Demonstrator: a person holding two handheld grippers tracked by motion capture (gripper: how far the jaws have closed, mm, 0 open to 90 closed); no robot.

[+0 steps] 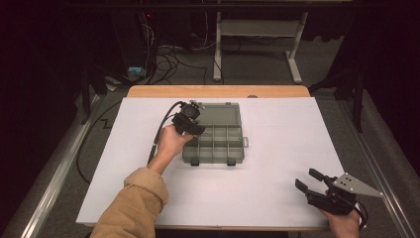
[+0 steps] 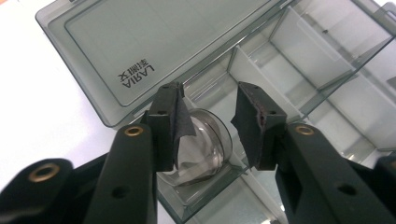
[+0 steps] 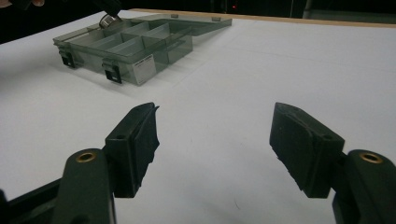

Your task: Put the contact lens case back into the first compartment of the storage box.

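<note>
White-covered counter [image 1: 277,163]. Left gripper [image 2: 210,116], fingers part-open, straddles small clear round jar [image 2: 205,144] in smoky plastic organiser box [image 1: 218,141], apparently not pinched; placement nearly done. Right gripper [image 3: 215,144], fingers wide, empty.

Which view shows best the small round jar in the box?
The left gripper view: the jar sits close, between the left tongs. The right gripper view shows it small and far; the high view hides it behind the hand.

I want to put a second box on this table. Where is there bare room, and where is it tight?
Bare white table lies right of the open organizer box, as far as the right gripper, and in front of the box. It is crowded at the box's left side, where the left gripper hangs over a small round container.
</note>
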